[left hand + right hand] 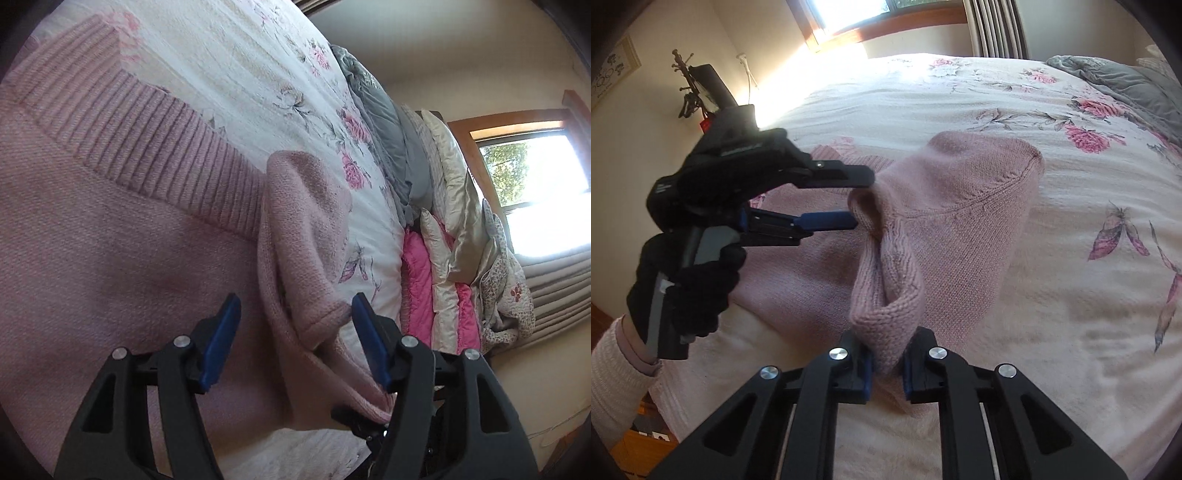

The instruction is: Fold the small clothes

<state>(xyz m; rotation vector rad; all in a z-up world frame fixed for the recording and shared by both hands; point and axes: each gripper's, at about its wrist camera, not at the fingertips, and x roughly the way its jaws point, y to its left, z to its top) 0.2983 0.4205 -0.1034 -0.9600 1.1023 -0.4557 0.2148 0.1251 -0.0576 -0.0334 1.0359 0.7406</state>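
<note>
Nearest in the right wrist view, the right gripper (pixel 888 373) has its jaws closed tight on a bunched fold of the pink sweater (pixel 945 206), the knit pinched between the blue pads (pixel 867 376) and lifted off the bed (pixel 1052 332). The cloth rises from there in a loose tube toward the left gripper (pixel 862 199), held by a black-gloved hand (pixel 690 291) above a pale ribbed sleeve (pixel 613 373). Its jaws stand apart, one finger above and one below the raised edge of the sweater (touching the knit or just beside it, I cannot tell), and they grip nothing.

In the left wrist view the left gripper's (pixel 295 325) jaws are likewise wide open, with a rolled fold of the sweater (pixel 110 240) lying between and beyond them. The ribbed hem (pixel 155 140) stretches across the flowered bedspread (pixel 258 74). Farther off, grey and pink bedding (pixel 436 266) is heaped at the bed's edge, and beyond it a bright window (pixel 535 177).
</note>
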